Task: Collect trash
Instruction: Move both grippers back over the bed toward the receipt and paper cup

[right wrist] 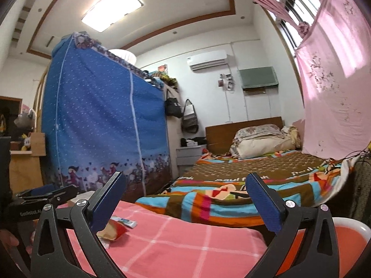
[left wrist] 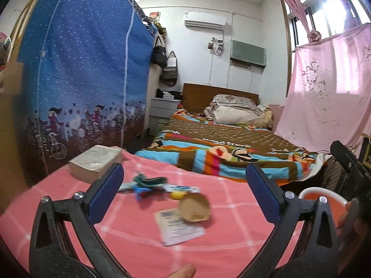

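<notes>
Left wrist view: left claw (left wrist: 184, 186) wide open, empty, over pink-checked desk (left wrist: 231, 210); trash there: brown paper cup (left wrist: 195, 208) on printed leaflet (left wrist: 178, 228); bedspread (left wrist: 222, 143) reads "paul frank". Right wrist view: right claw (right wrist: 185, 199) open, empty; red-lined white bin (right wrist: 347, 236), contents unseen.

One book (left wrist: 95, 161) at ten o'clock on one pink checked cloth (left wrist: 139, 238), one brown paper cup (left wrist: 195, 207) at centre, one printed leaflet (left wrist: 178, 228) beneath it, one white-rimmed bin (left wrist: 323, 195) at three o'clock, two hanging bags (left wrist: 170, 69).

Crumpled brown paper cup (left wrist: 195, 207) on white leaflet (left wrist: 178, 228) — colourful wrappers (left wrist: 148, 184) behind
</notes>
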`<state>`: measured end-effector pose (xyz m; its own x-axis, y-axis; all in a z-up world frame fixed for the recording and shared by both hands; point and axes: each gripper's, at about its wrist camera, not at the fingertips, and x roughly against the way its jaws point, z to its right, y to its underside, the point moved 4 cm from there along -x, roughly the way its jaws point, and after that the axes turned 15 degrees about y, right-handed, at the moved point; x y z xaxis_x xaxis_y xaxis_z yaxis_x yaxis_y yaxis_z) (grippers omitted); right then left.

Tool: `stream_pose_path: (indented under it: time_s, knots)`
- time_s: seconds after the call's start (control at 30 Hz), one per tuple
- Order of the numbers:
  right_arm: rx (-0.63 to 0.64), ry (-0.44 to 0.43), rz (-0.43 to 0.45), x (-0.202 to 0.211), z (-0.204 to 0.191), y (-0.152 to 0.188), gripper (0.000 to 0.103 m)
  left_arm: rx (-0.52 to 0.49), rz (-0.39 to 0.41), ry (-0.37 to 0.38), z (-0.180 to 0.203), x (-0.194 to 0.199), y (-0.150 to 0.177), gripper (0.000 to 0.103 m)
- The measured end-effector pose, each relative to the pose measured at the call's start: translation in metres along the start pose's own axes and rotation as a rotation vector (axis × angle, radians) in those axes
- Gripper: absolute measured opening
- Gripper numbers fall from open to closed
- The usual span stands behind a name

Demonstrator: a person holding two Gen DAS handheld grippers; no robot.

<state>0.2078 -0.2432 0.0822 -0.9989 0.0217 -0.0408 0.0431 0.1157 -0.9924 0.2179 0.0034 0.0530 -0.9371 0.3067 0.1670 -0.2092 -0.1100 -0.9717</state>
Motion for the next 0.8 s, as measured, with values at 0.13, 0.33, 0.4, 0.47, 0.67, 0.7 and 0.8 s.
stream_pose_path:
  time_s: [0.13, 0.33, 0.4, 0.47, 0.67, 0.7, 0.8]
  knots:
    - [0.022, -0.028, -0.023, -0.010, -0.020, 0.009, 0.103, 0.000, -0.019, -0.016, -0.018, 0.003, 0.006, 0.103]
    - [0.054, -0.057, -0.074, -0.021, -0.042, 0.023, 0.103, 0.001, -0.140, 0.000, -0.038, -0.007, 0.018, 0.103]
    - [0.068, -0.068, -0.103, -0.026, -0.047, 0.027, 0.103, 0.017, -0.177, 0.006, -0.043, -0.010, 0.025, 0.103]
    - [0.081, -0.073, -0.136, -0.032, -0.052, 0.032, 0.103, 0.026, -0.224, 0.014, -0.044, -0.014, 0.032, 0.103]
    - [0.138, -0.091, -0.301, -0.056, -0.068, 0.053, 0.103, 0.094, -0.368, 0.073, -0.048, -0.031, 0.050, 0.088]
    - [0.148, -0.087, -0.332, -0.060, -0.069, 0.056, 0.103, 0.109, -0.391, 0.086, -0.048, -0.034, 0.053, 0.084]
    - [0.156, -0.079, -0.395, -0.068, -0.069, 0.064, 0.103, 0.149, -0.457, 0.115, -0.047, -0.043, 0.063, 0.075]
